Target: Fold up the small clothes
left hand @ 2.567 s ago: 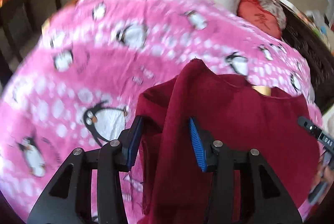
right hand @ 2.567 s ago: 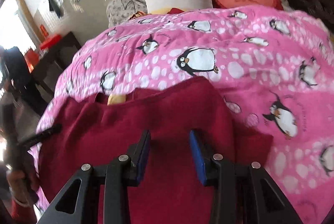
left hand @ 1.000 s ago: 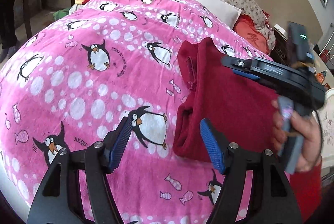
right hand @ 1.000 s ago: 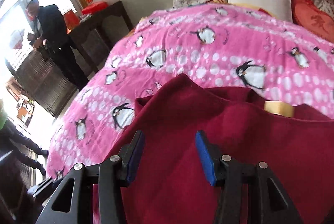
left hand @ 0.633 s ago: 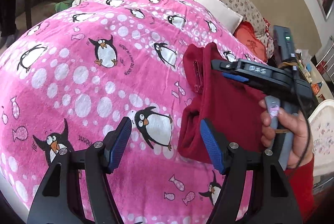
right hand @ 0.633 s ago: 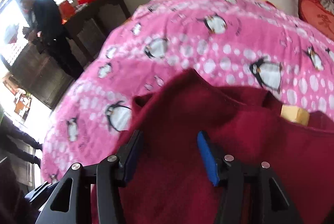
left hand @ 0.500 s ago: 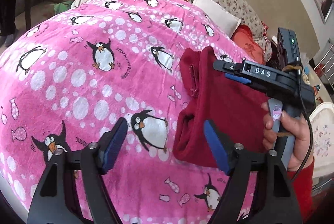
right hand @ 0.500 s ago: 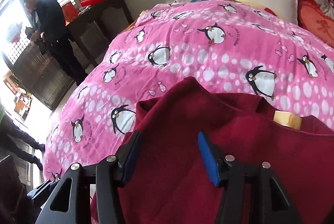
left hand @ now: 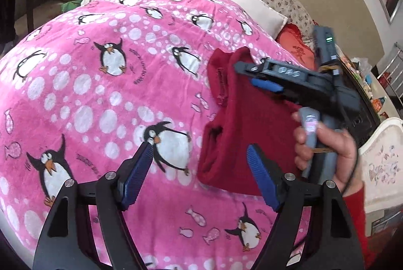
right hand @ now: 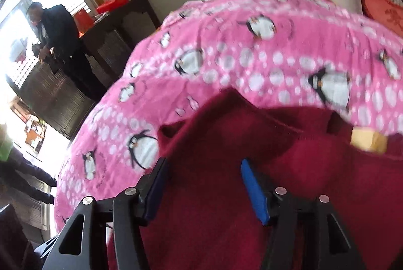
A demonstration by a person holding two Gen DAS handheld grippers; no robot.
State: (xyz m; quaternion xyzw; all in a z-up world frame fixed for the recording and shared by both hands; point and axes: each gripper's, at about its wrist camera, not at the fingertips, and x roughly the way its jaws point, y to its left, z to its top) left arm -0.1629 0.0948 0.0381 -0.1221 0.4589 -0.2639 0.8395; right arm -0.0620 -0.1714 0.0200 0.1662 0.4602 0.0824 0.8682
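Fleecy maroon garment [left hand: 241,124] lies folded on plush penguin blanket [left hand: 100,93]; both grippers' ribbed blue fingers [left hand: 137,173] spread wide, empty

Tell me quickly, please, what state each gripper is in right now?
Left gripper: open, holding nothing, above the blanket.
Right gripper: open, over the red garment, not gripping it.

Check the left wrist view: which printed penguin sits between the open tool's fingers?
The big side-on penguin on the pink blanket, just left of the red garment. The other penguins lie outside the left tool.
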